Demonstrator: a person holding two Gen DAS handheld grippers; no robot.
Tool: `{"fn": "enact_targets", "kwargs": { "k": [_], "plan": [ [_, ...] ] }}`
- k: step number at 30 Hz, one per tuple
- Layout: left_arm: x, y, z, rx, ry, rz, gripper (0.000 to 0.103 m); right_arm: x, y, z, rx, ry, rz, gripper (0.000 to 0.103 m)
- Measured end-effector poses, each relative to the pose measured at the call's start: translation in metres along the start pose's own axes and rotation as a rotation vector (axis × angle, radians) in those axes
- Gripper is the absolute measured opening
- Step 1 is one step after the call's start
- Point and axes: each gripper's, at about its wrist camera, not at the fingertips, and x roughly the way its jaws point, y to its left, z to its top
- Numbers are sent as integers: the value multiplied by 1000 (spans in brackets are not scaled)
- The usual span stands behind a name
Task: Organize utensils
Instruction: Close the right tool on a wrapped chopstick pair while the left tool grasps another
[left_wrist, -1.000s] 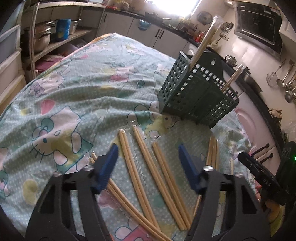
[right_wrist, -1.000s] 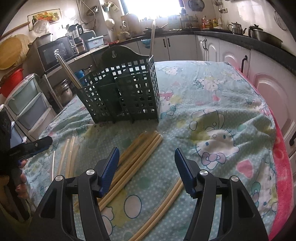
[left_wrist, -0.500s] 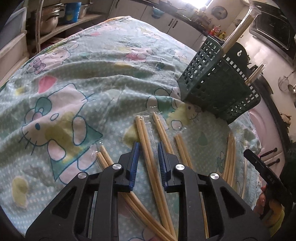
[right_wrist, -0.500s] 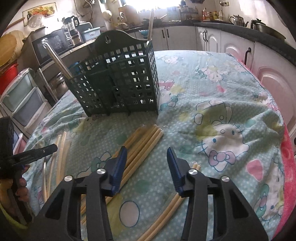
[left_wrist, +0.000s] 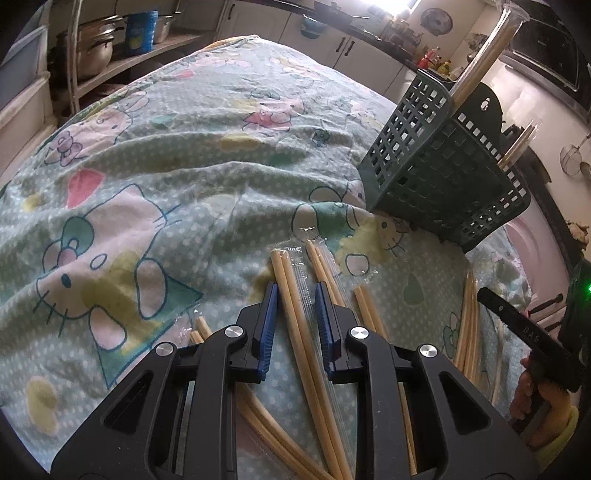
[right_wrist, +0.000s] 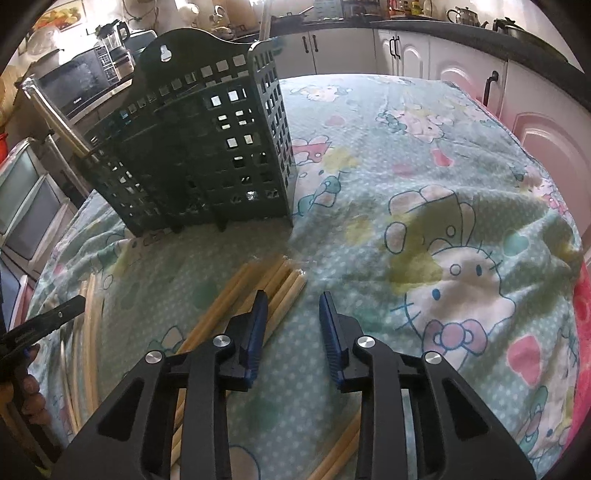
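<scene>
Several wrapped pairs of wooden chopsticks lie on a Hello Kitty tablecloth (left_wrist: 155, 177). My left gripper (left_wrist: 294, 291) is low over the cloth, its blue fingers narrowed on either side of one wrapped pair (left_wrist: 295, 295); whether the pads press it I cannot tell. A dark green slotted utensil holder (left_wrist: 439, 184) stands beyond, with chopsticks (left_wrist: 484, 66) standing in it. My right gripper (right_wrist: 293, 299) is partly open and empty, just right of a bundle of chopsticks (right_wrist: 273, 291), in front of the holder (right_wrist: 207, 155).
More chopstick pairs lie at the right of the left wrist view (left_wrist: 469, 325) and at the left of the right wrist view (right_wrist: 88, 325). Kitchen cabinets (right_wrist: 406, 51) and a shelf with pots (left_wrist: 96, 48) surround the table.
My left gripper dropped toward the cloth and narrowed from wide open to straddle one chopstick pair. My right gripper moved forward toward the holder and narrowed.
</scene>
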Motion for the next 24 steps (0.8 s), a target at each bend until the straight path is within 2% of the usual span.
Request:
{"fn": "enact_targets", "kwargs": {
  "k": [6, 13, 17, 24],
  "plan": [
    [4, -3, 3, 29, -13, 34, 14, 6, -5, 8, -21, 3, -51, 26],
    [7, -8, 5, 52, -19, 61, 12, 5, -4, 5, 2, 28, 14, 28],
    [7, -8, 5, 50, -21, 60, 12, 5, 3, 2, -23, 27, 5, 28],
    [6, -6, 7, 38, -17, 49, 9, 8, -1, 6, -15, 7, 30, 15]
  ]
}}
